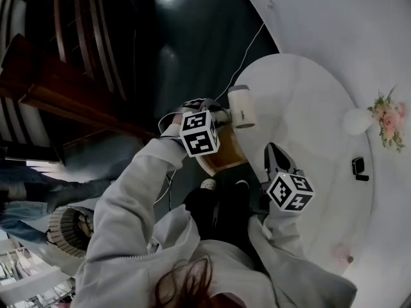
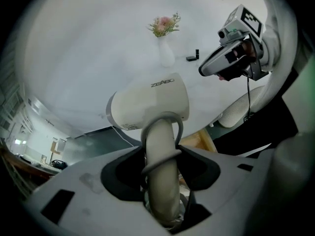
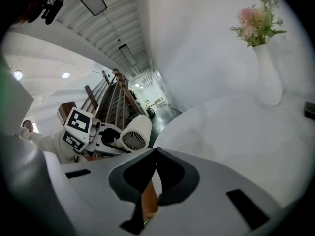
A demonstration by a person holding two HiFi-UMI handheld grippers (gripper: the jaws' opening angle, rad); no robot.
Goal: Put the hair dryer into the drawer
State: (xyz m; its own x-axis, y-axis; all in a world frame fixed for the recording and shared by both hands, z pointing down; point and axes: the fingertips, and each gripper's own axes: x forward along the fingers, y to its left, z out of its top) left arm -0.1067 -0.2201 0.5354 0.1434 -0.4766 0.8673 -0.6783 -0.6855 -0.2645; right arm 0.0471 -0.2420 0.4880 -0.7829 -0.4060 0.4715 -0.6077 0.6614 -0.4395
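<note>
Spreading across the right side of the head view is a round white worktop (image 1: 302,108). At its near-left edge, lifted clear of the surface, is the hair dryer (image 1: 242,106). The left tongs (image 2: 161,154) are clenched on its pale handle (image 2: 162,181), with the barrel pointing out over the worktop. A thin cord (image 1: 247,56) trails away across the dark floor (image 1: 186,50). The right tongs (image 3: 155,151) hang just beside it, tips pressed together and grasping nothing. Farther back stand a white vase (image 1: 356,120) of pink flowers (image 1: 387,117) and, near it, a small black object (image 1: 358,167).
</note>
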